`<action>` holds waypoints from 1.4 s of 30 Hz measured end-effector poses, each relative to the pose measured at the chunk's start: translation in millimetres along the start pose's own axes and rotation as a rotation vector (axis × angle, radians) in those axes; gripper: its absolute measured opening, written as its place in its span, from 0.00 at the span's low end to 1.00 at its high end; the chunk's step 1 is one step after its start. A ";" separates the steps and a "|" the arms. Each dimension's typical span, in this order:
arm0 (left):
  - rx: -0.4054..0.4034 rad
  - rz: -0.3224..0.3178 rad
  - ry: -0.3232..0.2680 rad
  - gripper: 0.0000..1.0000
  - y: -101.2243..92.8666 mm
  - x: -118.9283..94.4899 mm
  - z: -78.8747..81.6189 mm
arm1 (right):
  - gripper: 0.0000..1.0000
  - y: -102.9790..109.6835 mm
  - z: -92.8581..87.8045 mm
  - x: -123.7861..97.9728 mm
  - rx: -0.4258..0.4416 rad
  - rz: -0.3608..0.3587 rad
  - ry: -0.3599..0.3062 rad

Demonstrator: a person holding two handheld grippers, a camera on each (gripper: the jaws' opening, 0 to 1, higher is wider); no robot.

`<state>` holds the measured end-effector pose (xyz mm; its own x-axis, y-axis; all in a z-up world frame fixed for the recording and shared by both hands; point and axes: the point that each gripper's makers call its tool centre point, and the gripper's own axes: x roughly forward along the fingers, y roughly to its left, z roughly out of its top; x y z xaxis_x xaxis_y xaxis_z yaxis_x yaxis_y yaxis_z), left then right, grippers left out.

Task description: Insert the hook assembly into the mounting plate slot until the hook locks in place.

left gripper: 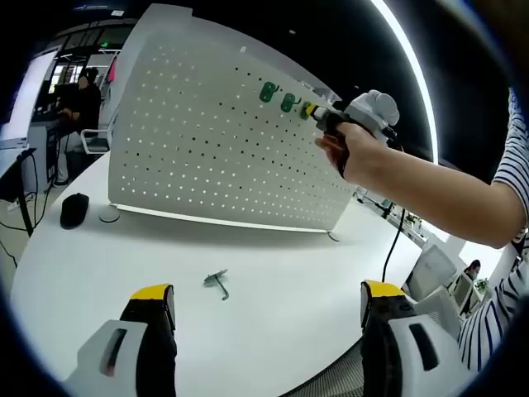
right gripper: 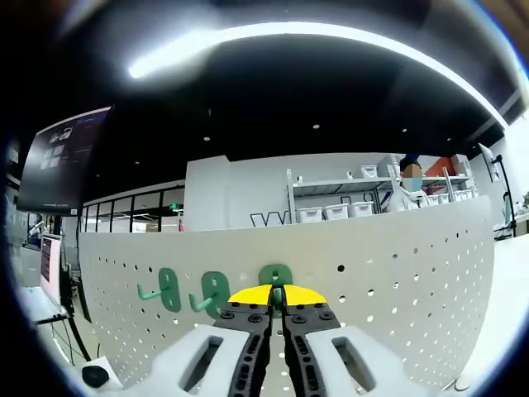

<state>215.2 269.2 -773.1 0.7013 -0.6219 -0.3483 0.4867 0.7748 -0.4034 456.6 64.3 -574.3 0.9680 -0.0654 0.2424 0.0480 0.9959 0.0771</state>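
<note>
The pegboard (left gripper: 223, 141) is taken as the landmark. Near its upper edge, a green hook (right gripper: 275, 277) is grasped between the clenched fingers of the right gripper (right gripper: 278, 308) and held against the board face, just beside two green hooks already seated: one (right gripper: 163, 289) and another (right gripper: 211, 291). The step is judged to be the final push into the slot; the hook should be kept square to the board and pressed straight in until it is felt to lock, without any twist. The fingers of the left gripper (left gripper: 269, 310) are released and held apart over the table (left gripper: 99, 273), in front of the pegboard's foot, where a spare metal hook (left gripper: 217, 281) lies. Open room is left along the board's lower face; the top edge is close above the hook
</note>
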 end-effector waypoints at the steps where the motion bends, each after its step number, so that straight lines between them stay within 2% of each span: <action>1: 0.002 0.000 0.001 0.95 0.1 0.2 -0.2 | 0.00 0.0 -3.0 0.4 0.003 -0.002 0.012; 3: 0.004 -0.001 0.003 0.95 -0.3 0.3 -0.6 | 0.00 -0.7 -4.8 1.6 -0.015 -0.007 0.015; 5: -0.010 0.001 0.002 0.96 -0.2 1.1 0.0 | 0.00 -0.9 -7.2 1.8 -0.069 -0.012 0.047; 8: -0.007 0.004 0.010 0.95 0.6 1.2 -1.6 | 0.00 -2.5 -7.1 2.3 -0.050 -0.002 0.055; 10: -0.004 0.003 0.007 0.95 0.1 0.8 -1.2 | 0.00 -2.5 -7.4 1.7 -0.106 0.010 0.071; 12: -0.005 0.002 0.006 0.95 0.0 0.8 -1.2 | 0.01 -1.6 -7.2 1.8 -0.127 0.022 0.084; 14: -0.004 0.003 0.009 0.95 0.1 0.4 -1.7 | 0.02 -0.8 -9.6 0.3 -0.175 0.037 0.120; 15: -0.006 0.001 0.006 0.95 -0.2 0.2 -1.1 | 0.06 -0.4 -15.4 -1.8 -0.142 0.035 0.162; 17: -0.018 -0.005 -0.020 0.95 -1.2 -1.2 3.5 | 0.17 0.7 -9.6 -1.2 -0.044 0.035 0.133; 18: -0.017 -0.003 -0.019 0.96 -0.6 -1.4 3.1 | 0.21 0.1 -8.6 -2.4 -0.023 0.031 0.136; 22: -0.007 -0.001 -0.015 0.95 -0.4 -1.7 2.3 | 0.22 4.9 1.8 -7.8 -0.082 0.066 0.123; 24: -0.006 -0.002 -0.019 0.95 -1.0 -2.0 2.8 | 0.19 7.7 9.4 -11.6 -0.133 0.085 0.103; 31: -0.003 -0.002 -0.016 0.96 -0.3 -2.1 1.7 | 0.23 8.7 21.0 -29.1 -0.140 0.128 0.122; 33: -0.006 -0.005 -0.014 0.97 -0.6 -2.3 1.4 | 0.21 6.5 23.1 -35.6 -0.142 0.150 0.133; 34: -0.021 -0.005 -0.009 0.98 -0.2 -2.8 0.4 | 0.20 8.1 23.4 -40.2 -0.112 0.181 0.148; 36: -0.028 0.001 -0.002 1.00 2.0 -3.3 -0.7 | 0.20 6.0 29.6 -46.1 -0.112 0.205 0.135; 41: -0.046 0.001 -0.008 0.99 3.9 -4.1 0.2 | 0.25 -5.1 24.5 -61.0 -0.191 0.228 0.191; 42: -0.046 0.002 -0.005 0.99 4.1 -4.0 -0.4 | 0.25 -10.5 20.7 -66.8 -0.239 0.228 0.215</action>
<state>214.3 274.9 -773.7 0.7050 -0.6196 -0.3451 0.4607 0.7700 -0.4413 386.4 56.9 -571.3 0.9888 0.1483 0.0170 -0.1425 0.9717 -0.1883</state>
